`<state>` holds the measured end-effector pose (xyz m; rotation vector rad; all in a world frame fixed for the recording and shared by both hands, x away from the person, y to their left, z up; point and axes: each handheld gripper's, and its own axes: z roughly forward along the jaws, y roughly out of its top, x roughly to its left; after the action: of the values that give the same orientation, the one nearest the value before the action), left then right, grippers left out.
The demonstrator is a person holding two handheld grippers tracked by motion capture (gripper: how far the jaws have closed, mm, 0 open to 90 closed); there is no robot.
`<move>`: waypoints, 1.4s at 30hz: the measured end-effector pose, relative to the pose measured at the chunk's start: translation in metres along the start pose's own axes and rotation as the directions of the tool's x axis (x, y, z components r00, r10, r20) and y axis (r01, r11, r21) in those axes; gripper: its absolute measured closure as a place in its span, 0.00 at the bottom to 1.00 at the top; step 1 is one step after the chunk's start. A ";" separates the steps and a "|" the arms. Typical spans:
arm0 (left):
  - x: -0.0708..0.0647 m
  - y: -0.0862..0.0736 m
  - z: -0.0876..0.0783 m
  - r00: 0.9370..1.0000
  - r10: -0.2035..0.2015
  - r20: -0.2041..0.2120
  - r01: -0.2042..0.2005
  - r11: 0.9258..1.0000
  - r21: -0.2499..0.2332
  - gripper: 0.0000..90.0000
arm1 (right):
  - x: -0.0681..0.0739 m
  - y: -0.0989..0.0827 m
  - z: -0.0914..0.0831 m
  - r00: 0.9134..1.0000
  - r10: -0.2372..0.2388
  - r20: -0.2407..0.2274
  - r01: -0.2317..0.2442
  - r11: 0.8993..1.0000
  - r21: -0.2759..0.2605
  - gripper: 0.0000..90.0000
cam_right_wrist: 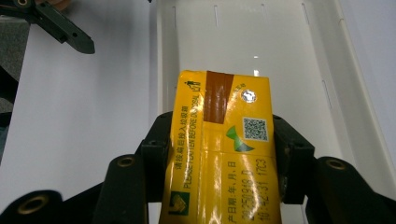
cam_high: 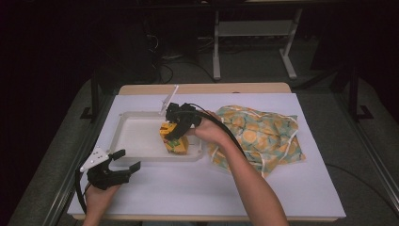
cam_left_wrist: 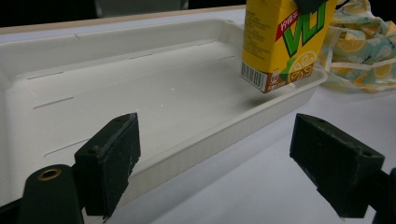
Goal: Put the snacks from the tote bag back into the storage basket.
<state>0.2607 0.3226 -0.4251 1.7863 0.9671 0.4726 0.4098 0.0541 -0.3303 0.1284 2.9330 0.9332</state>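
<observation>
Clamped between the black jaws of the right gripper (cam_high: 175, 128), a yellow drink carton (cam_high: 175, 140) hangs over the right end of a white plastic tray (cam_high: 136, 139) on a table covered in white. In the left gripper view, the carton (cam_left_wrist: 280, 44) hovers just above the tray (cam_left_wrist: 116, 84), its lower corner close to the near rim and apparently not yet touching the floor of the tray. The right gripper view looks down the carton's top panel (cam_right_wrist: 219, 149), with both jaws pressed against its sides. The left gripper (cam_high: 123, 165) waits with its jaws spread wide, holding nothing, on the table just in front of the tray. A lemon-print cloth bag (cam_high: 261, 134) lies crumpled to the right of the tray.

The likely risk is the carton's slant: released while tilted and so near the rim, it could catch the edge and topple, or tip out onto the table. A hard squeeze could also dent its soft sides.
</observation>
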 end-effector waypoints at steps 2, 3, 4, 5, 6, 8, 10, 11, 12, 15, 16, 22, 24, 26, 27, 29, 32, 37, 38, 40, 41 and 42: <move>0.000 0.000 0.000 1.000 -0.003 0.001 0.003 1.000 -0.003 0.18 | 0.000 0.000 0.001 1.000 0.007 -0.005 -0.007 1.000 0.003 0.55; 0.000 0.000 0.000 1.000 -0.004 0.001 0.004 1.000 -0.005 0.17 | -0.001 0.000 0.001 1.000 0.005 -0.008 -0.005 1.000 0.003 0.55; 0.000 0.000 0.000 1.000 -0.001 0.003 0.001 1.000 -0.004 0.18 | -0.001 0.000 0.002 1.000 0.007 -0.008 -0.007 1.000 0.002 0.55; 0.000 0.000 0.001 1.000 -0.003 0.003 0.003 1.000 -0.005 0.18 | 0.000 0.000 0.003 1.000 0.006 -0.008 -0.006 1.000 0.001 0.55; 0.000 0.000 0.001 1.000 -0.001 0.003 0.001 1.000 -0.003 0.18 | 0.000 0.000 0.003 1.000 0.011 -0.010 -0.011 1.000 0.004 0.55; 0.000 0.000 0.000 1.000 -0.002 0.003 0.002 1.000 -0.004 0.17 | -0.001 -0.001 0.005 1.000 0.005 -0.012 -0.005 1.000 0.004 0.55; 0.000 0.000 0.000 1.000 -0.002 0.002 0.002 1.000 -0.004 0.18 | -0.001 -0.001 0.006 1.000 0.004 -0.011 -0.004 1.000 0.008 0.55; 0.000 0.000 0.000 1.000 -0.003 0.002 0.003 1.000 -0.004 0.18 | -0.001 -0.001 0.007 1.000 0.006 -0.015 -0.006 1.000 0.009 0.55; 0.000 0.000 0.000 1.000 -0.003 0.002 0.003 1.000 -0.005 0.18 | -0.001 -0.001 0.008 1.000 0.007 -0.013 -0.007 1.000 0.011 0.55; 0.000 0.000 0.000 1.000 -0.002 0.002 0.002 1.000 -0.005 0.17 | -0.002 -0.001 0.011 1.000 0.005 -0.017 -0.004 1.000 0.011 0.55; 0.000 0.000 0.000 1.000 -0.002 0.003 0.002 1.000 -0.005 0.18 | -0.002 -0.002 0.011 1.000 0.003 -0.017 -0.003 1.000 0.011 0.55; 0.000 0.000 0.000 1.000 -0.002 0.001 0.002 1.000 -0.004 0.18 | -0.002 -0.004 0.016 1.000 0.009 -0.018 -0.009 1.000 0.025 0.55; 0.000 0.000 0.000 1.000 -0.005 0.001 0.005 1.000 -0.004 0.17 | -0.001 -0.004 0.017 1.000 0.019 -0.022 -0.018 0.999 0.029 0.55; 0.000 0.000 0.000 1.000 -0.005 0.002 0.005 1.000 -0.004 0.18 | -0.002 -0.004 0.018 1.000 0.013 -0.022 -0.012 1.000 0.025 0.55; 0.000 0.000 0.000 1.000 -0.006 0.002 0.006 1.000 -0.004 0.18 | -0.002 -0.004 0.019 1.000 0.014 -0.024 -0.014 1.000 0.026 0.55; 0.000 0.000 0.000 1.000 -0.005 0.002 0.005 1.000 -0.004 0.18 | -0.002 -0.004 0.019 1.000 0.013 -0.022 -0.012 1.000 0.025 0.55; -0.001 0.000 0.000 1.000 -0.008 0.002 0.008 1.000 -0.007 0.18 | -0.002 -0.004 0.020 0.999 0.023 -0.026 -0.023 0.999 0.029 0.55; 0.000 0.000 0.000 1.000 -0.004 0.001 0.004 1.000 -0.005 0.18 | -0.004 -0.006 0.022 1.000 0.016 -0.021 -0.015 1.000 0.025 0.55; 0.000 0.000 0.000 1.000 -0.004 0.002 0.004 1.000 -0.005 0.18 | -0.004 -0.006 0.023 1.000 0.012 -0.021 -0.012 1.000 0.021 0.55; 0.000 0.000 0.000 1.000 -0.006 0.002 0.006 1.000 -0.005 0.18 | -0.005 -0.006 0.023 1.000 0.015 -0.022 -0.015 1.000 0.022 0.54; 0.000 0.000 0.000 1.000 -0.006 0.002 0.006 1.000 -0.005 0.18 | -0.005 -0.006 0.023 1.000 0.015 -0.024 -0.015 1.000 0.021 0.54; 0.000 0.000 0.000 1.000 0.001 0.002 -0.001 1.000 -0.006 0.18 | -0.005 -0.007 0.024 1.000 0.015 -0.023 -0.015 1.000 0.022 0.54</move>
<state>0.2606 0.3226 -0.4250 1.7816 0.9629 0.4739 0.4162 0.0620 -0.3534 0.1417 2.9684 0.9114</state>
